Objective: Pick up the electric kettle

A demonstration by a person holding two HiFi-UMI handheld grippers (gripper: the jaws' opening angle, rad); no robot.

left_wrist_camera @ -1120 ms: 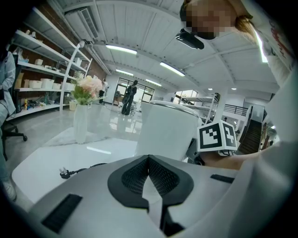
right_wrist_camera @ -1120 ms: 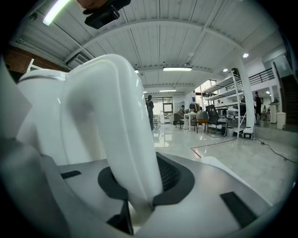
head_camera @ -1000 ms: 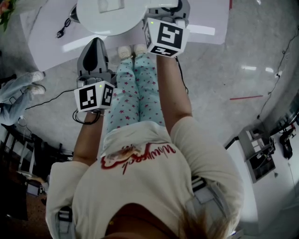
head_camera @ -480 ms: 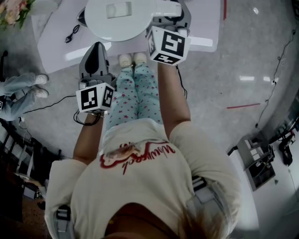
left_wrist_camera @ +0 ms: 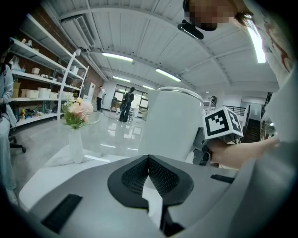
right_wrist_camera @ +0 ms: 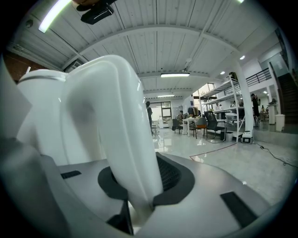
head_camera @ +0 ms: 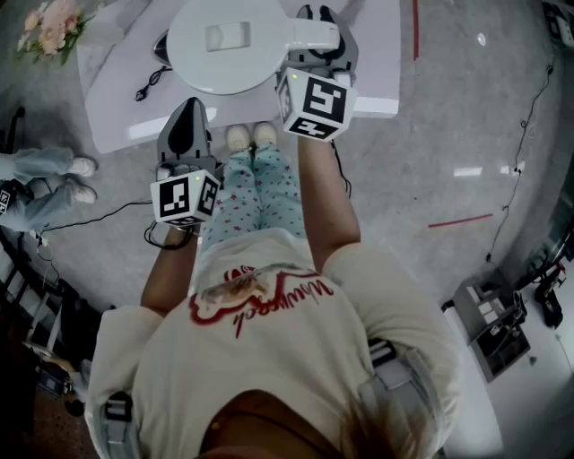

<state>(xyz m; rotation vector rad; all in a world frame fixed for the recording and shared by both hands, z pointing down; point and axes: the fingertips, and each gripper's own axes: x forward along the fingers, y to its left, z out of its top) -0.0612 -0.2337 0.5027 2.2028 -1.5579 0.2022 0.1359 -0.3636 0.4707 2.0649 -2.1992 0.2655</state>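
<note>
Looking down in the head view, the kettle (head_camera: 235, 45) fills the upper centre over the table (head_camera: 112, 112). The right gripper (head_camera: 321, 20) meets its right side; the left gripper (head_camera: 186, 108) is lower left, apart from it. Left gripper view: jaws together and empty, kettle ahead, right of centre. Right gripper view: jaws clamp the handle (right_wrist_camera: 116, 139) at centre, body at left.
</note>
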